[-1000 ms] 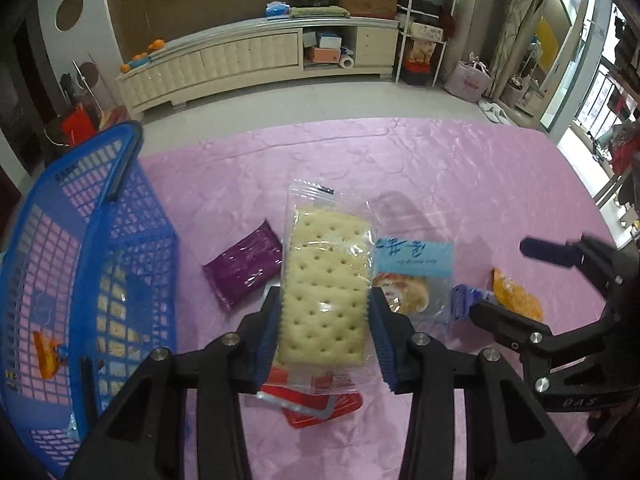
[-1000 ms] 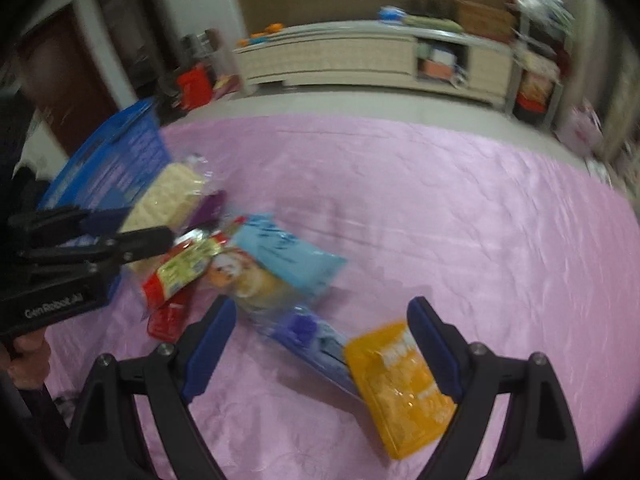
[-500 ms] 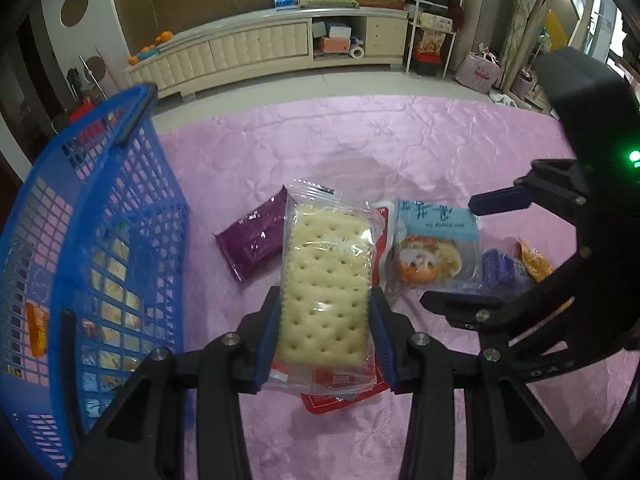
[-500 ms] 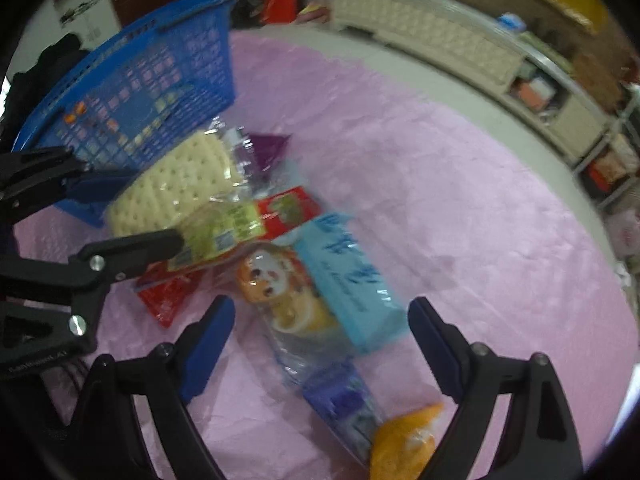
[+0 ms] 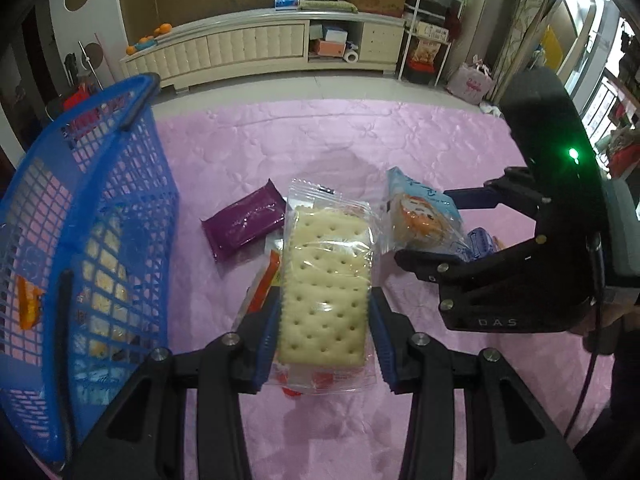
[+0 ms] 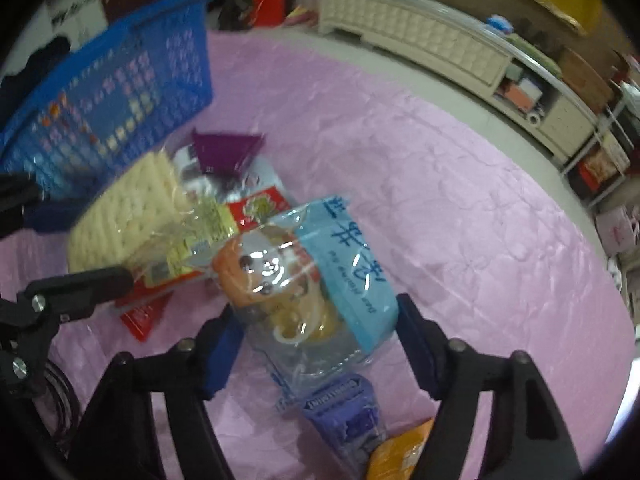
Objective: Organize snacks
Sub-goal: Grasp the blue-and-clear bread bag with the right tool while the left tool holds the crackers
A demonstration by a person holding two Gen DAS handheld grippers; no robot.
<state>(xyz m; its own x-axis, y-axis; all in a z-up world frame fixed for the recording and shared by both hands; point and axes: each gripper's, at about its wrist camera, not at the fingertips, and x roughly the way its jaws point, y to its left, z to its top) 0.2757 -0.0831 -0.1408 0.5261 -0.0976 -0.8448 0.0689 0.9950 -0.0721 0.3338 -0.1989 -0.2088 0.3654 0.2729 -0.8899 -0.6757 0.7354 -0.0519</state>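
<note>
My left gripper (image 5: 325,308) is shut on a clear pack of pale crackers (image 5: 326,276), held just above the pink cloth. A blue mesh basket (image 5: 120,184) with several snacks inside stands to its left. My right gripper (image 6: 318,316) straddles a light-blue snack bag (image 6: 344,256) with a cartoon face. Its jaws are closing, and the pads touch both sides of the bag. In the left wrist view the right gripper (image 5: 430,230) squeezes that bag (image 5: 420,212), which tilts up off the cloth.
A purple pack (image 5: 244,220) lies between the basket and the crackers. A red pack (image 6: 260,208) lies under the crackers. A violet-blue pack (image 6: 344,416) and an orange pack (image 6: 404,452) lie near my right gripper's base. Pink cloth (image 5: 320,132) covers the surface.
My right gripper has swung in over the light-blue bag, rolled, and narrowed its jaws around it; the bag has tipped up. My left gripper still holds the crackers in place.
</note>
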